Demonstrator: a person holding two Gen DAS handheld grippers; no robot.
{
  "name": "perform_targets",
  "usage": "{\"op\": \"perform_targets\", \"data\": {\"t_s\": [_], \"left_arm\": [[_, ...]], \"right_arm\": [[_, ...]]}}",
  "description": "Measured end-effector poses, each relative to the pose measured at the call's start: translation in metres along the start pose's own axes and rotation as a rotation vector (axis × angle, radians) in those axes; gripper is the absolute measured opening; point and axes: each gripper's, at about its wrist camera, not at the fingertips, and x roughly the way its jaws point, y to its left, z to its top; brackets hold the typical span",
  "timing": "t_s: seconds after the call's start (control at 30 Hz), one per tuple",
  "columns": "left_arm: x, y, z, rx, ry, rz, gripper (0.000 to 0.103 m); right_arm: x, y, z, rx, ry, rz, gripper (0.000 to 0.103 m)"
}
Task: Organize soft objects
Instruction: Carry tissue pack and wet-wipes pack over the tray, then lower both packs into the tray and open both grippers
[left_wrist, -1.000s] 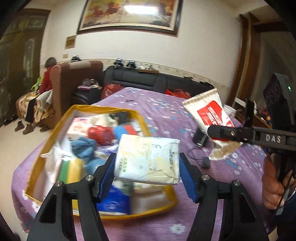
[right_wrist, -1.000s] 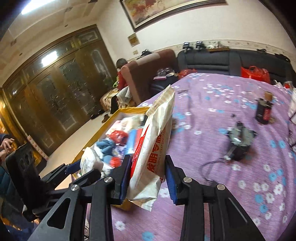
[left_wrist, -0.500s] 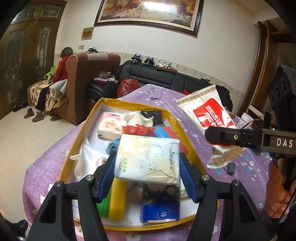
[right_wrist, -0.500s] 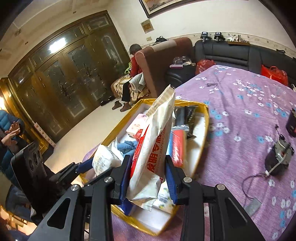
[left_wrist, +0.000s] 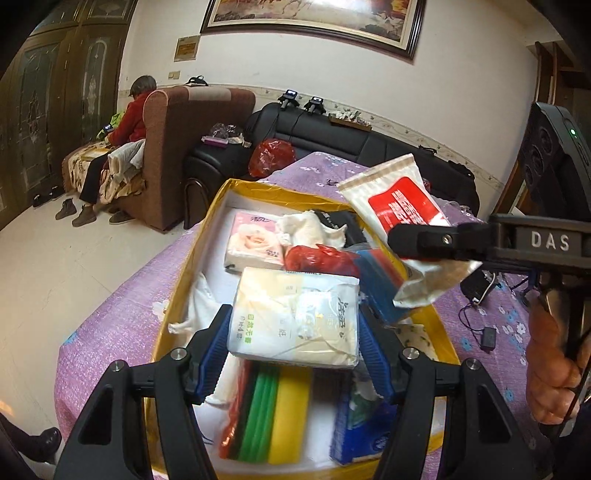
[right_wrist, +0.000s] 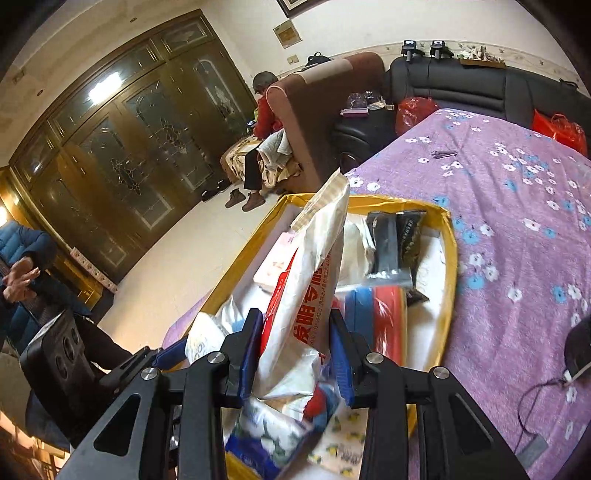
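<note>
Right now both tools hang over the yellow-rimmed box (left_wrist: 207, 236) that sits on the purple flowered cloth (right_wrist: 517, 206) covering the surface.

Low in the middle of the left wrist view, the left tool (left_wrist: 293, 341) stands about half open, and its blue pads (left_wrist: 214, 347) press on the two short sides of a pale tissue pack (left_wrist: 295, 314) with green print. The pack lies flat between the fingers, raised above the box's contents, squarely over the middle of the box.

Toward the right of that same view, the right tool (left_wrist: 424, 243) reaches in sideways, and a hand (left_wrist: 550, 369) at the right edge grips its handle. It is closed to a narrow gap on a white-and-red plastic packet (left_wrist: 399, 210), pinching it near its crumpled lower end, so the packet slants up and to the left over the box's far right part. In the right wrist view the packet (right_wrist: 310, 295) stands upright between the blue pads (right_wrist: 251, 354), in the lower middle of the frame, again above the box (right_wrist: 448, 258).

Inside the box lie a pink rose-printed tissue pack (left_wrist: 255, 240) at the far left, a white cloth (left_wrist: 310, 225) and a red plastic bag (left_wrist: 321, 258) behind the held pack, a dark packet (right_wrist: 395, 243) at the far end, coloured sponges (left_wrist: 273, 413) in red, green and yellow at the near edge, and a blue tissue pack (left_wrist: 358, 428) beside them.
</note>
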Motion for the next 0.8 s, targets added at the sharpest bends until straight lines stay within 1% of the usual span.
{"op": "perform_targets", "data": {"t_s": [0.17,0.5,0.67,0.8], "left_arm": [[0.012,0.004,0.003,-0.008,0.034,0.007,0.065],[0.024,0.001,0.005,0.001,0.06,0.014,0.065],[0.026,-0.003,0.004,0.012,0.055,0.024,0.065],[0.026,-0.006,0.003,0.02,0.052,0.031,0.065]], "right_arm": [[0.028,-0.003,0.012,0.017,0.028,0.004,0.039],[0.081,-0.013,0.034,0.06,0.11,0.033,0.039],[0.099,-0.02,0.045,0.086,0.129,0.026,0.04],[0.102,-0.022,0.043,0.088,0.133,0.007,0.044]]}}
